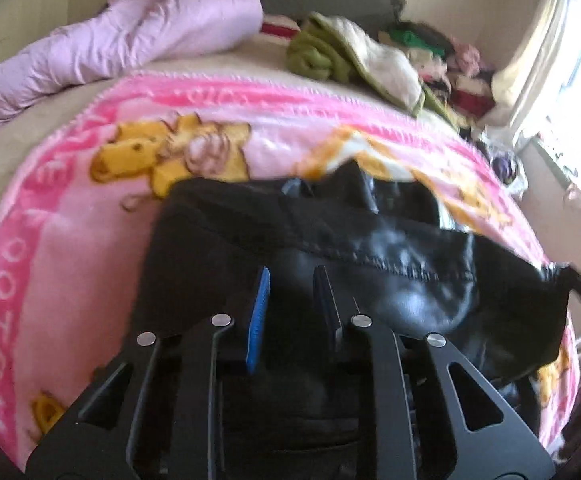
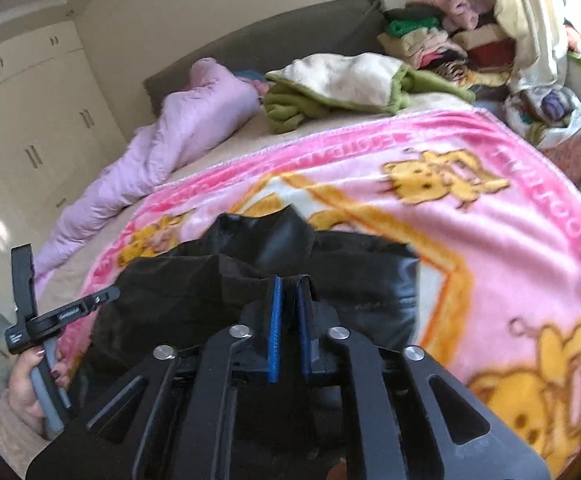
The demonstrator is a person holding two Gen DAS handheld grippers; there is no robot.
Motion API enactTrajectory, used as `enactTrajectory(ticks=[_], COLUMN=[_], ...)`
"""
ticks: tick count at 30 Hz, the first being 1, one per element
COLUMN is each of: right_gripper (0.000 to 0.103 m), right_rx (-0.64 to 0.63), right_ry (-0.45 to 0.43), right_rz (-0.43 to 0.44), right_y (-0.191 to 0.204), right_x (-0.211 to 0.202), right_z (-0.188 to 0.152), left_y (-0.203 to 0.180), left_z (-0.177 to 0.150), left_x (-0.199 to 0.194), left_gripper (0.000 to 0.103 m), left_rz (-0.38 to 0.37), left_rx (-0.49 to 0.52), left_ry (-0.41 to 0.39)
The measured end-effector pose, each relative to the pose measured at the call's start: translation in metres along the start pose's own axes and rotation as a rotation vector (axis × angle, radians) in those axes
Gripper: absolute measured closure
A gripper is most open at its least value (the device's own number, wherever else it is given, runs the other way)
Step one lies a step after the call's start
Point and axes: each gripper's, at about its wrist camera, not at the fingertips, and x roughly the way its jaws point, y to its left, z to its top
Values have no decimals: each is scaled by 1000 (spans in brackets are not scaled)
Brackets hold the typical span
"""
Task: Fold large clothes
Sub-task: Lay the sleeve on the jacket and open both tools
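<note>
My right gripper (image 2: 290,300) pinches the black garment (image 2: 250,280); left gripper (image 1: 292,292) narrowed on cloth, grip uncertain. Lift evenly, keep hem taut.

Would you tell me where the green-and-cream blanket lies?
In both views, the green-and-cream blanket lies near the bed's head, between the lilac duvet and the clothes pile.

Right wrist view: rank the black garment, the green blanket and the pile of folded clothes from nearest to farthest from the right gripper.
1. black garment, at the right gripper, whose pads pinch its edge.
2. green blanket, mid-bed, beyond the pink cartoon blanket.
3. pile of folded clothes, far right corner by the wall.
</note>
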Motion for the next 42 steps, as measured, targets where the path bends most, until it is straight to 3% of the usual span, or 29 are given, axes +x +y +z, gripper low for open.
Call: enactTrajectory(ticks=[7,12,14,18,25,28,31,32,34,36,38,42], right_gripper=[96,93,93,93,91,91,90,87,65,56,55,44], right_rx=[48,7,-17,-55,-95,-59,-13,-18,-44,-81,-108,-135], right_ry=[47,-25,-22,110,288,308,284,266,223,185,173,202], right_rz=[-65,-183,-132,-4,-154,-125,-83,-72,-49,-30,-13,1], right_y=[-7,1,10,37,33,21,20,24,34,47,58,68], right_x=[8,-3,1,41,103,115,103,93,73,55,45,39], right_z=[-6,-2,-3,-15,-41,-52,-48,-46,-43,-46,-51,-67], left_y=[-4,-3,-4,-9,8,12,6,4,0,-8,-15,-30], left_z=[-12,-17,-20,-23,-23,-22,-23,-23,-23,-24,-26,-41], left_x=[24,24,26,28,29,29,20,15,5,-10,-17,-19], left_gripper=[88,88,88,88,89,90,90,89,82,70,69,52], left_rz=[18,14,22,52,-26,-52,-38,-47,-64,-53,-54,-37], left_rx=[39,63,79,122,71,43,62,66,71,94,111,164], left_ry=[69,76,77,79,95,97,82,78,66,36,28,58])
